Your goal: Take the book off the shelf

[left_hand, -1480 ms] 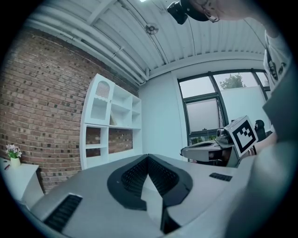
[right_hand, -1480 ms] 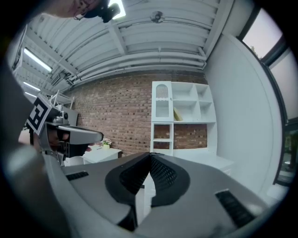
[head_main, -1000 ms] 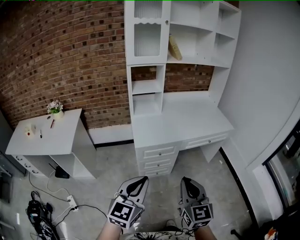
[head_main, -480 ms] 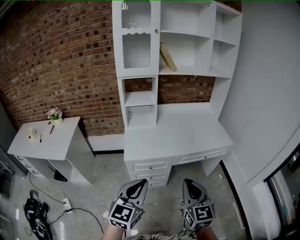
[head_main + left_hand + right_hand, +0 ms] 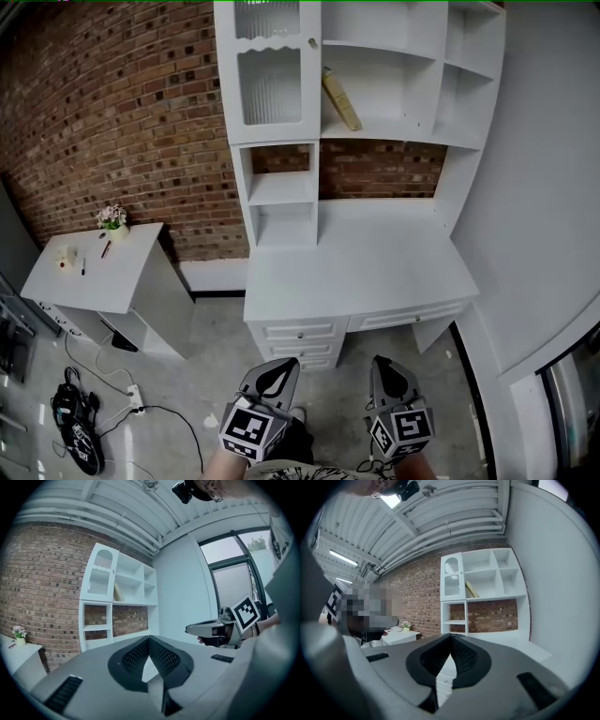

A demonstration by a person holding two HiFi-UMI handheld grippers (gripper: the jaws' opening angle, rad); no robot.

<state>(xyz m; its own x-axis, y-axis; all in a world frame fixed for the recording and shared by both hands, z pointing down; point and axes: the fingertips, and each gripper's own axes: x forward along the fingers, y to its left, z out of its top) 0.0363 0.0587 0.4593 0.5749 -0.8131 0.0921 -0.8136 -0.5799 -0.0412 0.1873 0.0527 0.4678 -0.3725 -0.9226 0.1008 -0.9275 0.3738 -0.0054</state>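
Shelf [image 5: 405, 133] holds leaning book [image 5: 341, 98], well beyond right gripper [image 5: 379, 361].

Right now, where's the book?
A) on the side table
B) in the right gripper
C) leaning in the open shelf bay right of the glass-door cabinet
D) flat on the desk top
C: the book stands tilted in the open shelf bay beside the glass-door cabinet, above the desk top.

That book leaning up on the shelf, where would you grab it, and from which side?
Probably the edge facing the room, about halfway up, coming straight in through the open front of the shelf. The book stands tilted, top towards the compartment's left wall, foot further right, so the jaws would need tilting to match that lean.
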